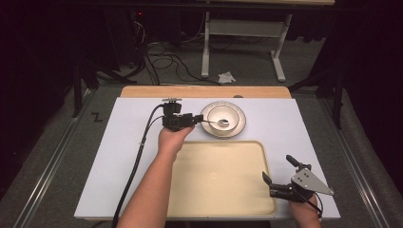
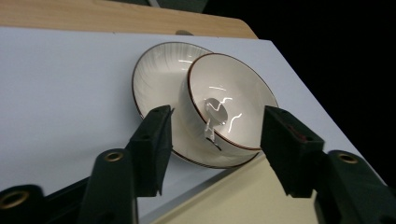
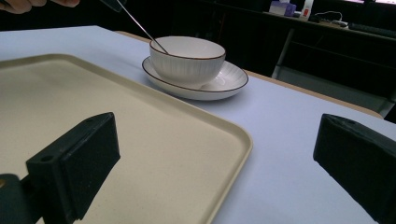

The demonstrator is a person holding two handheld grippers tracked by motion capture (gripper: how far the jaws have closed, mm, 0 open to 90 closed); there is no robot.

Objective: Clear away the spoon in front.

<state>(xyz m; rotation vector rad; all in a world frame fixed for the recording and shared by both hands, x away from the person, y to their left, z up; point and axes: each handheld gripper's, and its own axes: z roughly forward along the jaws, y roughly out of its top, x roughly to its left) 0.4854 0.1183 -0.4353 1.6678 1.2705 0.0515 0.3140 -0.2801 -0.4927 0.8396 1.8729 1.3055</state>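
Note:
A white bowl with a brown rim stands on a matching plate at the back of the white mat. A metal spoon rests in the bowl, its handle leaning over the near-left rim. My left gripper is just left of the bowl, open. In the left gripper view its jaws stand wide on either side of the bowl, and the spoon handle points toward them. My right gripper hovers open at the beige tray's right edge with nothing between its jaws.
The tray lies bare in front of the plate. A wooden strip borders the table's far edge. Beyond it, on the floor, are cables and a white table frame.

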